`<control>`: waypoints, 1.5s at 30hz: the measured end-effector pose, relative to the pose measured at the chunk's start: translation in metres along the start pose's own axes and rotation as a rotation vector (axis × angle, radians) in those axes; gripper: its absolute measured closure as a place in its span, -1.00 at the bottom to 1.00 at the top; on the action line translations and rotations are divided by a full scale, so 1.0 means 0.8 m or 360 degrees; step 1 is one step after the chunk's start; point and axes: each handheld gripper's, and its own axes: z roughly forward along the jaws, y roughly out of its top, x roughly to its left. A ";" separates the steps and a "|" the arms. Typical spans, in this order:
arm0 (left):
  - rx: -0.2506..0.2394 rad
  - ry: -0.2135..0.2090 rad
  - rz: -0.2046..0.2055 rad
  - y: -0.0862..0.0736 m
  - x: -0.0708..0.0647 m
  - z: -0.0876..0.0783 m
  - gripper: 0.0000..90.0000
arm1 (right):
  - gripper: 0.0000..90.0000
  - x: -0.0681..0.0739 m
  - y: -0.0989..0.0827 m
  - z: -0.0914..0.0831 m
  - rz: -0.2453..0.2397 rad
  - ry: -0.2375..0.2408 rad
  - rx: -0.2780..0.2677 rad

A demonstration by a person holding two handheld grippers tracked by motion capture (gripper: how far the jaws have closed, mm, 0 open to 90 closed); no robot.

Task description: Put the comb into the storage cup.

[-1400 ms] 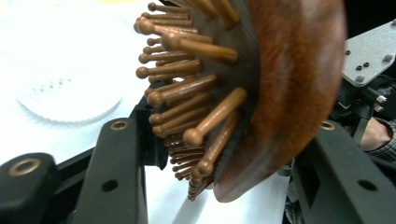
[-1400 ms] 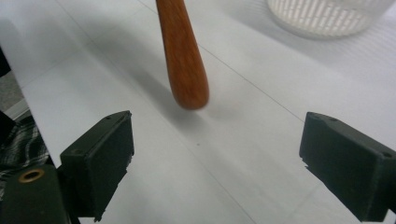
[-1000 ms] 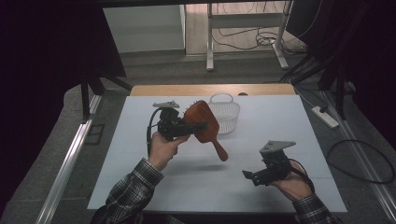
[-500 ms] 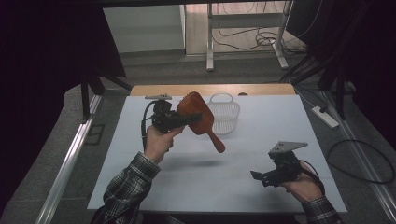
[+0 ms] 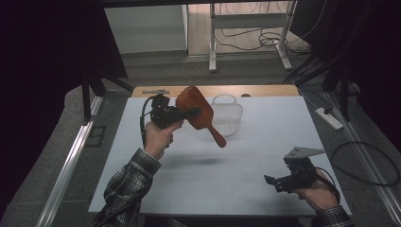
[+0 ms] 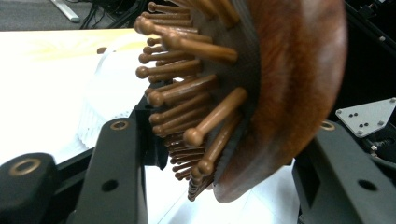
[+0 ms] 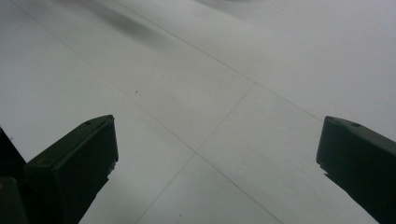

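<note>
Clamping the brush (image 5: 195, 109) by its head above the basket (image 5: 227, 117), left claw (image 5: 189, 113) could let the hanging handle twist loose; right claw (image 5: 270, 182) gapes empty over the desk (image 5: 265, 127).

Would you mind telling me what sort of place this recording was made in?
Probably a lab recording bay: a white-topped table between black curtains, loose cables on the floor, and a power strip.
</note>
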 end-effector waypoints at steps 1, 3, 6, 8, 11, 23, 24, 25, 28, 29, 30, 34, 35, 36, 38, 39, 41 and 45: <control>-0.0002 0.0004 0.0004 0.002 0.000 -0.001 0.16 | -1.00 -0.002 -0.002 -0.002 0.0005 -0.0008 -0.0001; -0.0009 0.0008 0.0006 0.006 0.001 -0.001 0.16 | -1.00 -0.005 -0.007 -0.007 0.0029 -0.0019 -0.0002; -0.0011 0.0014 0.0007 0.011 0.002 -0.002 0.16 | -1.00 -0.007 -0.014 -0.012 0.0048 -0.0040 0.0006; -0.0016 0.0015 0.0009 0.014 0.001 -0.003 0.16 | -1.00 -0.008 -0.020 -0.015 0.0058 -0.0065 0.0026; -0.0020 0.0015 0.0016 0.019 0.001 -0.003 0.16 | -1.00 -0.008 -0.026 -0.018 0.0063 -0.0099 0.0048; -0.0076 0.0058 0.0004 0.033 0.004 -0.003 0.16 | -1.00 -0.008 -0.045 -0.035 0.0159 -0.0179 0.0077; -0.0083 0.0063 -0.0003 0.035 0.006 -0.002 0.16 | -1.00 -0.009 -0.046 -0.037 0.0168 -0.0177 0.0074; -0.0084 0.0069 -0.0012 0.036 0.008 -0.002 0.16 | -1.00 -0.010 -0.047 -0.038 0.0186 -0.0171 0.0080; -0.0089 0.0086 -0.0018 0.038 0.012 -0.002 0.16 | -1.00 -0.010 -0.048 -0.040 0.0199 -0.0173 0.0074; -0.0099 0.0102 -0.0029 0.040 0.015 -0.001 0.16 | -1.00 -0.010 -0.049 -0.041 0.0195 -0.0182 0.0070; -0.0101 0.0104 -0.0032 0.041 0.016 0.000 0.16 | -1.00 -0.009 -0.049 -0.041 0.0192 -0.0186 0.0068; -0.0109 0.0110 -0.0047 0.043 0.019 0.001 0.16 | -1.00 -0.008 -0.049 -0.040 0.0182 -0.0192 0.0070; -0.0112 0.0118 -0.0050 0.045 0.020 0.003 0.16 | -1.00 -0.008 -0.048 -0.040 0.0174 -0.0192 0.0075; -0.0112 0.0118 -0.0050 0.045 0.020 0.003 0.16 | -1.00 -0.008 -0.048 -0.040 0.0174 -0.0192 0.0075; -0.0122 0.0128 -0.0055 0.048 0.022 0.005 0.16 | -1.00 -0.007 -0.048 -0.040 0.0173 -0.0194 0.0083; -0.0122 0.0128 -0.0055 0.048 0.022 0.005 0.16 | -1.00 -0.007 -0.048 -0.040 0.0173 -0.0194 0.0083; -0.0132 0.0132 -0.0058 0.051 0.022 0.006 0.16 | -1.00 -0.007 -0.048 -0.040 0.0174 -0.0199 0.0083; -0.0138 0.0143 -0.0053 0.056 0.022 0.008 0.16 | -1.00 -0.008 -0.048 -0.039 0.0177 -0.0200 0.0085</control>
